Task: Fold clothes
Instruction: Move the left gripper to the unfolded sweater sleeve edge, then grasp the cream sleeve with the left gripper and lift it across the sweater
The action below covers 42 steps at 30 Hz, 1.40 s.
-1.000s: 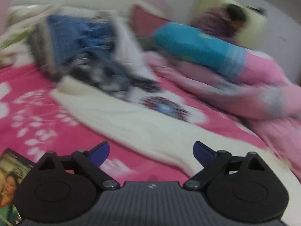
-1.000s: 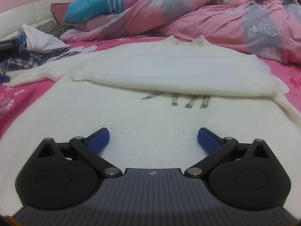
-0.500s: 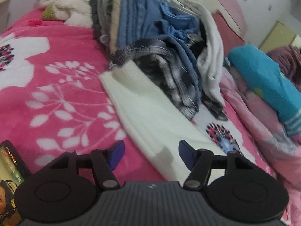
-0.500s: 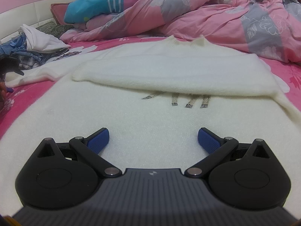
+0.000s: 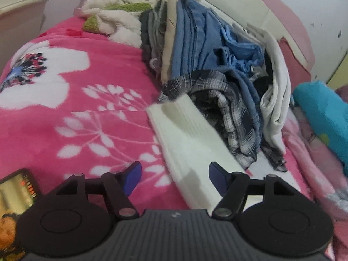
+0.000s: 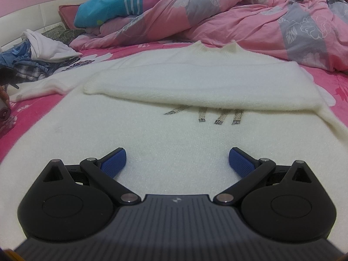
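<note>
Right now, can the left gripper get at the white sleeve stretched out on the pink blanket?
Probably yes. The left gripper sits over the sleeve, jaws opening with the fabric between them, pads not pressing. Nothing lies on this stretch; the clothes pile sits beside it.

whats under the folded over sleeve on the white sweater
Under the folded sleeve lies the sweater front. A grey embroidered design pokes out below the sleeve's edge: only several thin leg-like strips show. The rest of the design is covered.

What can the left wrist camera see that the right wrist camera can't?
Only the left wrist view shows the phone, the sweater's sleeve cuff and the left gripper, its jaws opening around the sleeve. Only the right wrist view shows the sweater's collar, one sleeve folded across its front and the open right gripper. Both show the clothes pile and pink bedspread.
</note>
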Tool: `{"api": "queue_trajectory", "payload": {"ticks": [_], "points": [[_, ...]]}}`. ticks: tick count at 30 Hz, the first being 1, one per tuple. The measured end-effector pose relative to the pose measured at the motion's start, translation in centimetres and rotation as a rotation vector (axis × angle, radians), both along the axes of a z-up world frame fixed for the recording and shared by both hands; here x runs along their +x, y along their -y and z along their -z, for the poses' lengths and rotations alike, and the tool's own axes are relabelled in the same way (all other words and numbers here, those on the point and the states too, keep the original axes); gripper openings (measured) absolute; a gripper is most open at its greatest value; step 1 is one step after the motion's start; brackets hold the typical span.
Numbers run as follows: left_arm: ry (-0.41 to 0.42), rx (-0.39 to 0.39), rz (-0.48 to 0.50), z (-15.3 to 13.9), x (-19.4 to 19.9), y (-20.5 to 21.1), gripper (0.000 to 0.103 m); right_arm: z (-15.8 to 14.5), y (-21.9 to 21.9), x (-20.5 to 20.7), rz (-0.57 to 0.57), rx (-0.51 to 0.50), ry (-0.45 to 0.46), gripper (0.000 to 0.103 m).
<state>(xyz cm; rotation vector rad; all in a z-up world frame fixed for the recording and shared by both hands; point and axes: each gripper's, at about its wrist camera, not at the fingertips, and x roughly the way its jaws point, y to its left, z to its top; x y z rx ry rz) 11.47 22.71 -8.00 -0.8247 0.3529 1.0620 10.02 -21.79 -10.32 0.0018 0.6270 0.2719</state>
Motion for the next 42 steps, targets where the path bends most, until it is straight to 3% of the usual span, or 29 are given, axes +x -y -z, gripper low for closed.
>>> {"api": "queue_trajectory", "payload": {"ticks": [1,6,10,15,21,27,31,38,42], "points": [[0.002,0.005,-0.004,0.1,0.1,-0.1,0.066,0.0,0.0,0.0,0.000,0.000,0.000,0.102],[0.042,-0.012,0.011,0.7,0.1,-1.0,0.024,0.0,0.0,0.0,0.001,-0.002,0.000,0.102],[0.082,-0.017,0.014,1.0,-0.5,-1.1,0.013,0.0,0.1,0.1,0.000,-0.002,-0.001,0.102],[0.158,0.055,0.031,-0.1,-1.2,0.2,0.012,0.0,0.1,0.1,-0.001,-0.001,0.000,0.102],[0.209,0.229,0.120,-3.1,-1.2,4.5,0.011,0.1,0.2,0.1,-0.002,0.000,0.001,0.102],[0.277,0.397,0.330,-6.0,-1.0,11.3,0.011,0.1,0.2,0.0,0.000,0.003,0.003,0.102],[0.283,0.454,0.504,-6.1,-0.3,15.9,0.011,0.1,0.2,0.0,0.000,0.007,0.004,0.102],[0.187,0.517,0.796,-3.7,0.8,22.5,0.011,0.0,0.3,0.0,0.000,0.019,0.005,0.102],[0.083,0.470,0.944,-1.6,2.0,23.9,0.011,-0.1,0.4,0.0,0.000,0.024,0.005,0.102]]}}
